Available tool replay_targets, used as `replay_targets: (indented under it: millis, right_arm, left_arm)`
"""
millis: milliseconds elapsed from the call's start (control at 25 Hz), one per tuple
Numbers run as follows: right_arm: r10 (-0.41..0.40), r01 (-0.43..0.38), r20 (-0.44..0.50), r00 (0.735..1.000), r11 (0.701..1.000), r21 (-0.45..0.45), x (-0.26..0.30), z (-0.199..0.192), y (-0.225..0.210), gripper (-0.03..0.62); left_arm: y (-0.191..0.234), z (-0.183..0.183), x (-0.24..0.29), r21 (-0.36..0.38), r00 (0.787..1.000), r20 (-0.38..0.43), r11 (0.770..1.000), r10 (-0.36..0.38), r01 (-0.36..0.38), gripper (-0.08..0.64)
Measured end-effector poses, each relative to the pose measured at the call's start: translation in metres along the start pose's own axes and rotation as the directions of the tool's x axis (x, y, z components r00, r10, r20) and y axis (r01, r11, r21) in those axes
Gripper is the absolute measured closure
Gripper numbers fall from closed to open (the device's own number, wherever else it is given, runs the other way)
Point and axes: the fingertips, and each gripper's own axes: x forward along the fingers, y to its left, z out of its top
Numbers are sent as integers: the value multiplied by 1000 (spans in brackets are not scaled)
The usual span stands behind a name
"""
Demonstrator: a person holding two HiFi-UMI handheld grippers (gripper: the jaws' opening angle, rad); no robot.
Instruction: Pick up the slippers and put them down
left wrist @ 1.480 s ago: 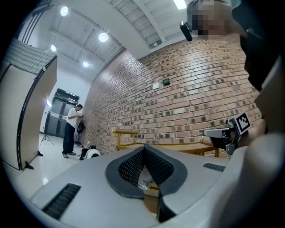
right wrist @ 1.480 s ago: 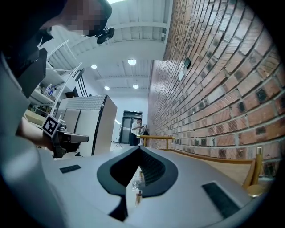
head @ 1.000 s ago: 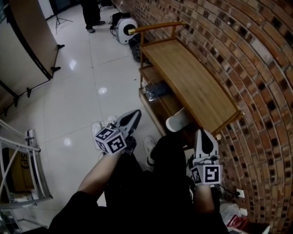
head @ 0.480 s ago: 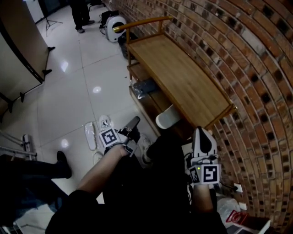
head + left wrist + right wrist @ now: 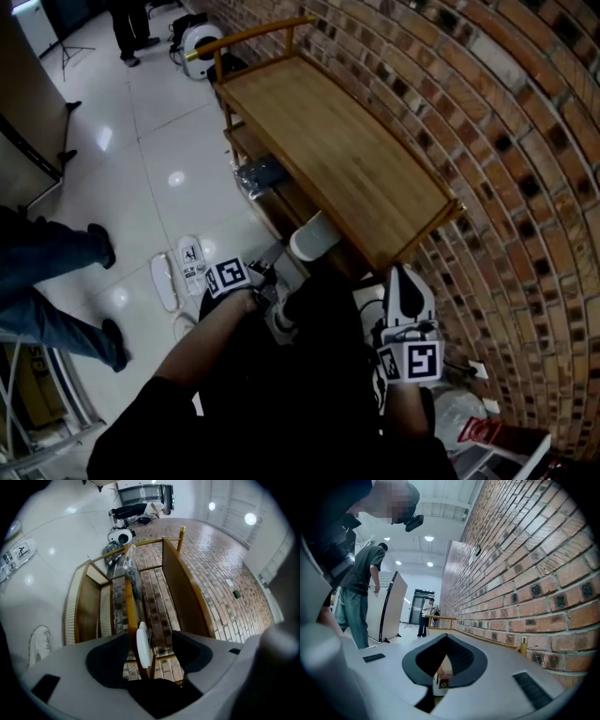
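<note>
Two white slippers (image 5: pixel 164 281) (image 5: pixel 192 262) lie side by side on the pale floor to the left of the wooden rack (image 5: pixel 337 150). A third white slipper (image 5: pixel 313 236) sticks out from the rack's lower shelf. My left gripper (image 5: pixel 270 274) is low by the rack's near end, rolled on its side, and its jaws are opening. In the left gripper view that slipper (image 5: pixel 143 646) shows edge-on in the gap of the left gripper (image 5: pixel 150 639), and the pads do not press it. My right gripper (image 5: pixel 407 286) (image 5: pixel 447 638) is level beside the brick wall, shut and empty.
The brick wall (image 5: pixel 506 141) runs along the rack's right side. A person in jeans (image 5: pixel 47 272) walks on the floor at the left, another stands far back (image 5: pixel 127 28). A white shoe (image 5: pixel 281 317) lies below my left gripper. A plastic bag (image 5: pixel 262 174) lies on the lower shelf.
My left gripper has dropped from knee height toward the floor, rolled over, and its jaws have opened. The right gripper shifted slightly. A person in jeans has walked in at the left.
</note>
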Motion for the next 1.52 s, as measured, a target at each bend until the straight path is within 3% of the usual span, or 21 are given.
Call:
replay_targets:
  millis: [560,680,1080,1520]
  right_arm:
    - [-1,1,-7,1000,1000,17,5,-7,-12,584]
    - [1,0,-11,1000,1000,16,4,-7,-11,584]
    - [-13,13,-3,1000,1000,23,5,-4,-15,584]
    - [36,-36,51,998,999,10,7,20,14,584]
  left_arm:
    - [22,-30,56,-90,994,-112,996,13,-23,273]
    - [21,-27,55,-81,996,-88,997,7,-14,480]
    - [-30,-7,43,-56,985,-12,983,-174,174,492]
    - [-51,27,-10,37,980,91,984,-177,174,492]
